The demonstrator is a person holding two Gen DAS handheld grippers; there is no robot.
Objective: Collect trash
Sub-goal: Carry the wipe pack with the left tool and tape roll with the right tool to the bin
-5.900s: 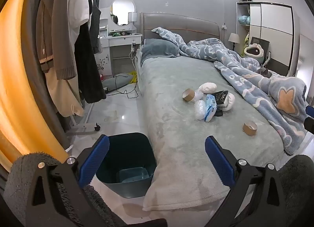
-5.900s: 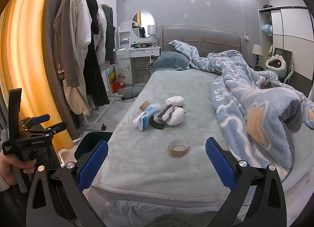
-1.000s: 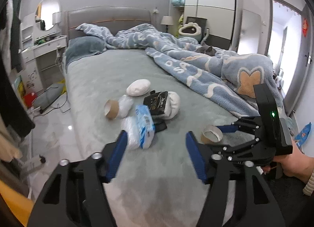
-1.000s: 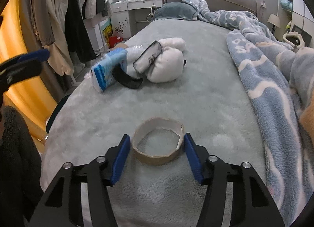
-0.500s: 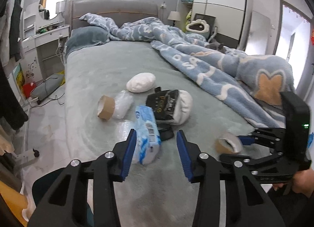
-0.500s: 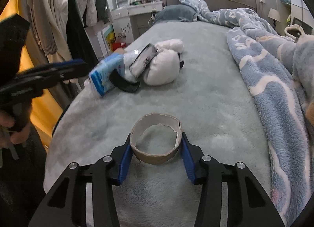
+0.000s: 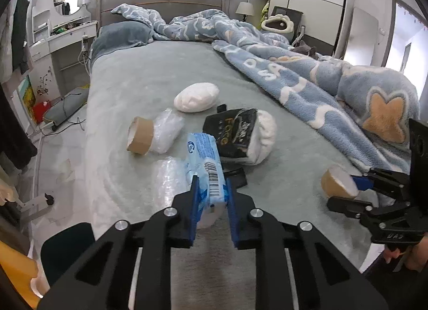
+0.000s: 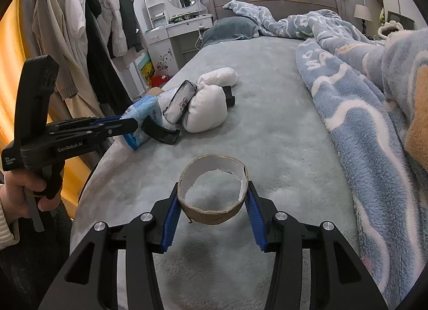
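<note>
A blue tissue pack lies on the grey bed, and my left gripper is shut on its near end. In the right wrist view the same left gripper holds the pack at the bed's left edge. My right gripper is shut on a torn cardboard tape ring, held just above the cover. From the left wrist camera, that ring and the right gripper appear at the right. A second cardboard ring, clear plastic wraps, white wads and a black packet lie mid-bed.
A rumpled blue blanket covers the bed's right side. A dark green bin stands on the floor by the bed's near left corner. Clothes hang on a rack to the left, with a white dresser beyond it.
My left gripper moved forward and down onto the blue tissue pack and closed on it. The right gripper tightened on the cardboard ring and raised it slightly off the cover.
</note>
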